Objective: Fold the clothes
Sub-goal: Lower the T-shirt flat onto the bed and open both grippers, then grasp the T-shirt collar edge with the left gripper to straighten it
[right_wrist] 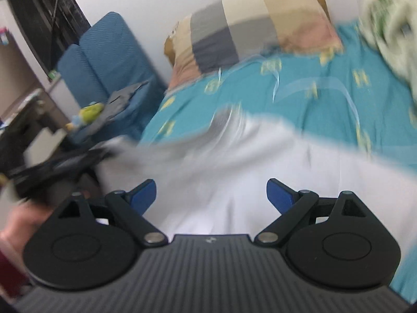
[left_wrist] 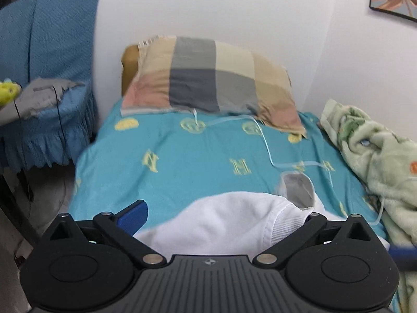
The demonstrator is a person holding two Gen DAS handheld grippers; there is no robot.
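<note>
A white garment (left_wrist: 229, 219) with a grey-lined neck opening (left_wrist: 297, 187) lies on the teal bed sheet (left_wrist: 182, 156), close in front of both grippers. My left gripper (left_wrist: 221, 216) stands wide open. Its left blue finger (left_wrist: 133, 215) shows, while the white cloth bulges up between the jaws and hides the right finger. In the right wrist view the garment (right_wrist: 260, 161) is blurred. My right gripper (right_wrist: 212, 193) is open just above it, both blue fingers (right_wrist: 144, 193) free of the cloth. A hand (right_wrist: 18, 224) shows at the left edge of that view.
A checked pillow (left_wrist: 213, 78) lies at the head of the bed against the white wall. A green fleece blanket (left_wrist: 378, 156) is heaped along the right side. A blue covered chair (left_wrist: 52, 65) with grey cloth and a yellow toy stands to the left. A thin pale cord (left_wrist: 268, 143) crosses the sheet.
</note>
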